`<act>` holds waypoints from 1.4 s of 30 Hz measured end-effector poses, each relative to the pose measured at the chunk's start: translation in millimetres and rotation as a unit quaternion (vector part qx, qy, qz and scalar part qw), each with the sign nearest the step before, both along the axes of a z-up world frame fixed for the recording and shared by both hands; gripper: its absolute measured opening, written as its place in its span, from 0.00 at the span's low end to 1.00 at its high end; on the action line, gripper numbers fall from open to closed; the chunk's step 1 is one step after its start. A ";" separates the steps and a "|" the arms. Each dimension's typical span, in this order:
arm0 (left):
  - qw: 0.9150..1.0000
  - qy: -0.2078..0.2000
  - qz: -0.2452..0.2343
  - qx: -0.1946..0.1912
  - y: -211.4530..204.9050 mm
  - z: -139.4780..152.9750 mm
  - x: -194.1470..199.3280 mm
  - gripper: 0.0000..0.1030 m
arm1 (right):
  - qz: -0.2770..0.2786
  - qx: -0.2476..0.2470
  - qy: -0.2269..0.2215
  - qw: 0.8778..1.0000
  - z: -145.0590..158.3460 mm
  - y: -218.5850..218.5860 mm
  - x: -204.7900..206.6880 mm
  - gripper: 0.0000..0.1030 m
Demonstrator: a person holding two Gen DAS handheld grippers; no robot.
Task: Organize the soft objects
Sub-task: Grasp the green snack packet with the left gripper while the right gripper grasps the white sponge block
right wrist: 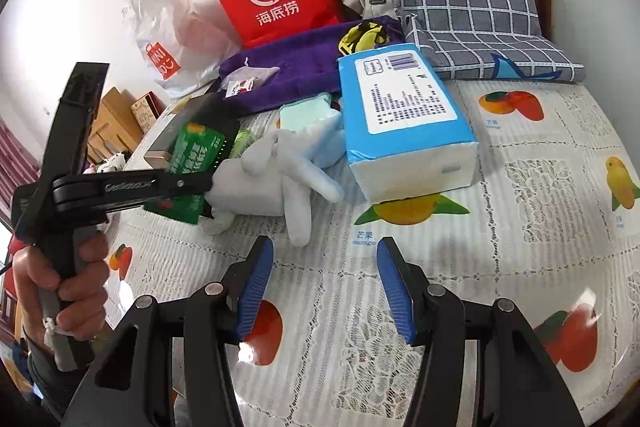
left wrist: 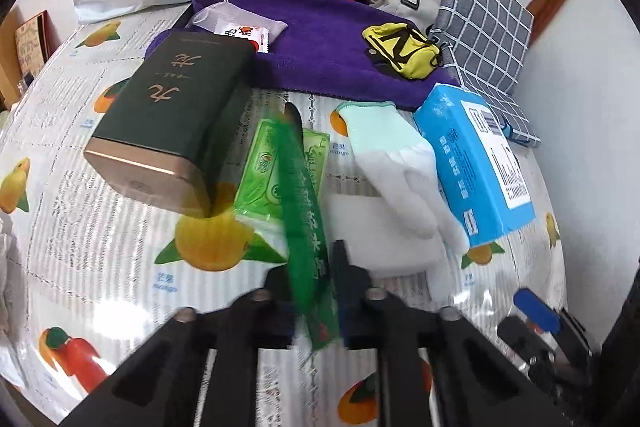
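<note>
Green packet (left wrist: pixel 306 227) sits clamped edge-on between my left gripper (left wrist: pixel 312 291) fingers, lifted above the fruit-print tablecloth (left wrist: pixel 100 267), with a second green tissue pack (left wrist: pixel 276 163) lying flat right under it. In the right wrist view the same packet (right wrist: pixel 196 151) shows as a green slab held at the tip of the left tool, raised over the pale foam block (right wrist: pixel 248 187). My left hand (right wrist: pixel 76 283) wraps the handle low at the frame's edge.

My right gripper (right wrist: pixel 324 287) hangs wide open over bare cloth, holding nothing, its blue pads (right wrist: pixel 256 291) well apart.

Doing this step well, I judge, means keeping the squeeze steady: the packet is thin and slick, pinched near one end, so it may swing or slip if I turn my wrist fast. I want to carry it level and clear of the dark tea tin (left wrist: pixel 172 119) on one side and the white glove (left wrist: pixel 400 163) on the other, which drapes over the foam block. The blue tissue pack (left wrist: pixel 476 167) lies just beside the glove, and the purple towel (left wrist: pixel 320 59) with the yellow pouch (left wrist: pixel 404 49) lies further back. Where the soft things should gather I cannot tell; the towel area looks the likeliest spot. I release only once the packet rests flat.
</note>
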State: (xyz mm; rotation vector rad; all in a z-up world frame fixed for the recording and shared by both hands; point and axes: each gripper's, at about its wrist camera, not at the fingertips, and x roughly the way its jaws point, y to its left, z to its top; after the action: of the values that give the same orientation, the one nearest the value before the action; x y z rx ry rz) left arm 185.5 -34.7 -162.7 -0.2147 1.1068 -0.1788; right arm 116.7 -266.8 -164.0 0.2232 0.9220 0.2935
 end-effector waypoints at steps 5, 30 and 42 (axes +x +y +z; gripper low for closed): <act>1.000 0.003 -0.003 -0.010 12.5 -8.9 -5.4 0.07 | 0.009 -0.010 -0.004 1.000 -2.5 13.1 5.4 0.52; 0.999 0.021 0.012 -0.024 72.8 -35.5 -37.9 0.07 | 0.023 -0.002 0.018 1.000 -12.6 95.0 55.0 0.71; 0.999 0.022 0.016 -0.040 84.0 -37.1 -45.7 0.09 | -0.020 -0.084 0.010 0.996 -22.7 115.1 73.3 0.75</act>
State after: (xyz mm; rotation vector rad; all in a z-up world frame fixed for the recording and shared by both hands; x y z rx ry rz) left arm 139.8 49.3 -199.8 -0.3089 1.1400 -0.1904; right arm 190.0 -151.7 -186.7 0.0901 0.9561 0.1755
